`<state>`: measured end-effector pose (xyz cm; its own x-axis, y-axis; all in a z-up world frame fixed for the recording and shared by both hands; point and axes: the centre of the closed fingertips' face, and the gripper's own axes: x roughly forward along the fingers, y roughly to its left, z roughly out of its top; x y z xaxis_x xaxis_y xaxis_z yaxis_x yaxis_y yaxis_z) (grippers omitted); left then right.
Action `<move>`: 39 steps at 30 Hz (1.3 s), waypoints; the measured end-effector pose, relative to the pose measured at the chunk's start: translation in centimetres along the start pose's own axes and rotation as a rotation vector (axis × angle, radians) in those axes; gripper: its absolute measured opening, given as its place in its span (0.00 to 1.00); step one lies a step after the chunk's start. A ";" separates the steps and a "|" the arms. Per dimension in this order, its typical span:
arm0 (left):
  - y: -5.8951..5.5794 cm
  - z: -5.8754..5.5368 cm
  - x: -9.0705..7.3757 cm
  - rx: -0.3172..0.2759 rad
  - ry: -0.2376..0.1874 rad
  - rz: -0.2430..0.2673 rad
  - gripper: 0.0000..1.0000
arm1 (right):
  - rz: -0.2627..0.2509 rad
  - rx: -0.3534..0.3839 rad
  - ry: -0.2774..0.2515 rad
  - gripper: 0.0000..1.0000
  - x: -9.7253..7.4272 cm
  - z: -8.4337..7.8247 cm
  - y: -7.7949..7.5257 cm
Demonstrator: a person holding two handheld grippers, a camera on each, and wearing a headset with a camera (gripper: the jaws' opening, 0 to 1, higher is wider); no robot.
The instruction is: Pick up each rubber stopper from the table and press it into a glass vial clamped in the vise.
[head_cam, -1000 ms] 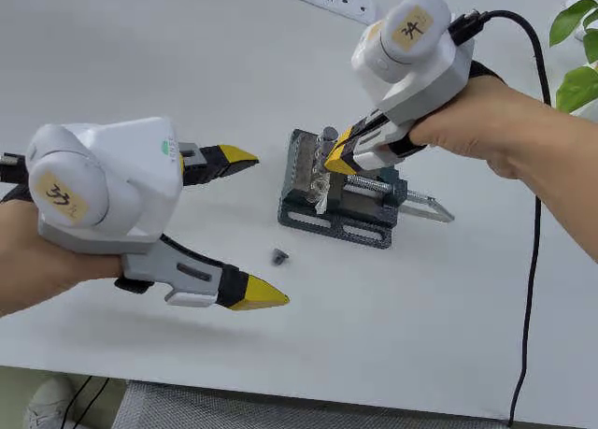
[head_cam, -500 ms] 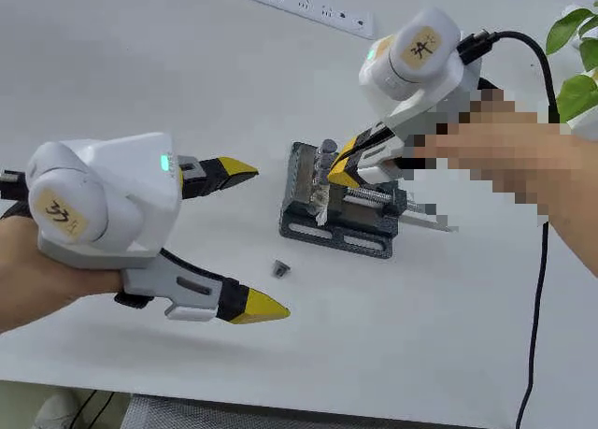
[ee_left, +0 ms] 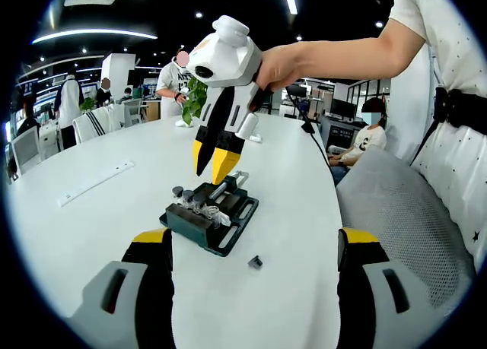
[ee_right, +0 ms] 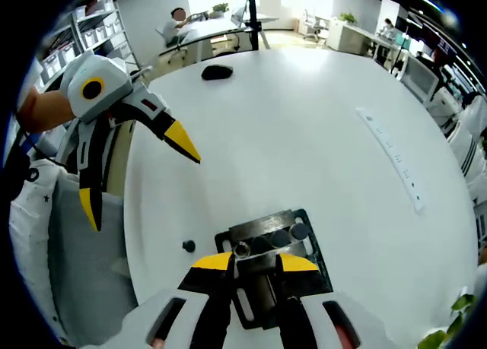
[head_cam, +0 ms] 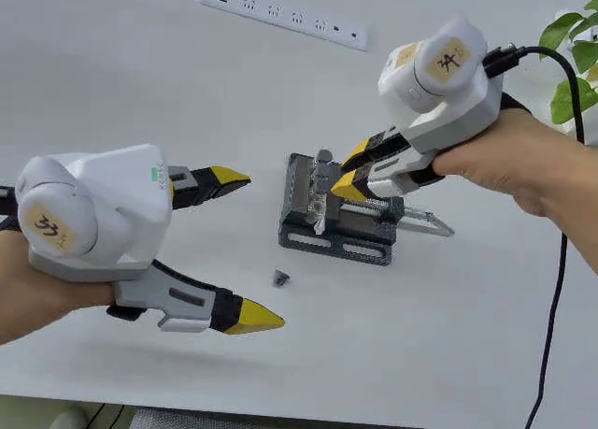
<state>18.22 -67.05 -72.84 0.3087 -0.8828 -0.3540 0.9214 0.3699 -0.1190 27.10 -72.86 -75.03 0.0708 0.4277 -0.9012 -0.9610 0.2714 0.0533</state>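
Observation:
A dark vise (head_cam: 332, 242) stands mid-table and clamps a row of glass vials (ee_left: 199, 203); the far vial carries a grey stopper (head_cam: 324, 157). One loose rubber stopper (head_cam: 280, 278) lies on the table in front of the vise, also seen as the stopper (ee_left: 256, 262) and the stopper (ee_right: 188, 246). My right gripper (head_cam: 352, 170) hovers just above and right of the vials, its jaws a narrow gap apart with nothing between them. My left gripper (head_cam: 245, 247) hangs wide open and empty to the left of the vise, above the table. The right gripper view looks down on the vise (ee_right: 259, 226) past the right gripper (ee_right: 255, 262).
A white power strip (head_cam: 280, 13) lies at the back of the white table. A leafy plant (head_cam: 575, 36) stands at the far right, and a black cable (head_cam: 559, 289) trails from the right gripper. People sit in the room behind.
My right gripper has lifted up and to the right, off the top of the stoppered vial. The left gripper has stayed about where it was, still open.

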 end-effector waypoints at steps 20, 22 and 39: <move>-0.1 0.5 -1.3 0.005 0.034 0.033 0.92 | 0.021 0.040 -0.215 0.42 -2.6 -1.2 2.6; -0.1 0.5 -1.4 0.006 0.038 0.035 0.92 | 0.029 0.051 -0.242 0.44 -2.7 -1.2 2.9; -0.5 0.4 -1.9 0.004 0.054 0.038 0.94 | 0.084 0.046 -0.396 0.62 -3.5 -2.6 6.9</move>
<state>17.22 -65.68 -71.77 0.3305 -0.8512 -0.4076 0.9102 0.4017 -0.1009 19.49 -74.76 -72.59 0.0985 0.7469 -0.6577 -0.9556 0.2553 0.1468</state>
